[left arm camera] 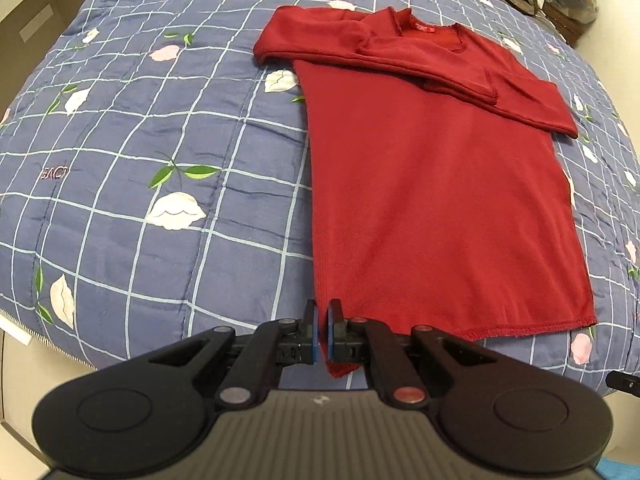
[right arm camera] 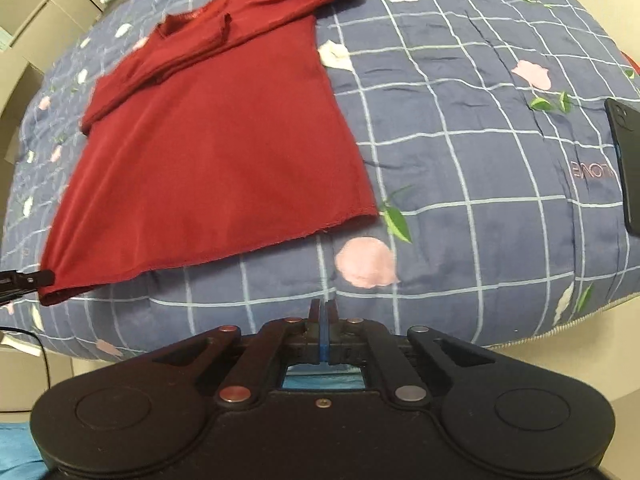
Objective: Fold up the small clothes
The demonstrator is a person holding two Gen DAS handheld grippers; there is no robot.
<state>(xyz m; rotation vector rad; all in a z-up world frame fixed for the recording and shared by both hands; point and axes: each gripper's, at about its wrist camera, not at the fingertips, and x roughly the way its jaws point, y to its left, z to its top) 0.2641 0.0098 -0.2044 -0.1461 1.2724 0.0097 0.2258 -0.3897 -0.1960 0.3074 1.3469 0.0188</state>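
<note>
1 red sweater [left arm camera: 440, 200]: flat on bed [left arm camera: 140, 140], sleeves folded across chest, hem at near edge. Left tool [left arm camera: 322, 326]: pinching hem corner. Right tool [right arm camera: 323, 320]: pressed together, empty, short of hem. Risk: 1-corner lift skews fold.

A red top [left arm camera: 432, 184] lies flat on a blue checked quilt [left arm camera: 152, 128] with flower prints, both sleeves folded across its chest. The left claw [left arm camera: 322, 322] sits at the hem's near left corner, fingers nearly together with cloth beside them.
</note>
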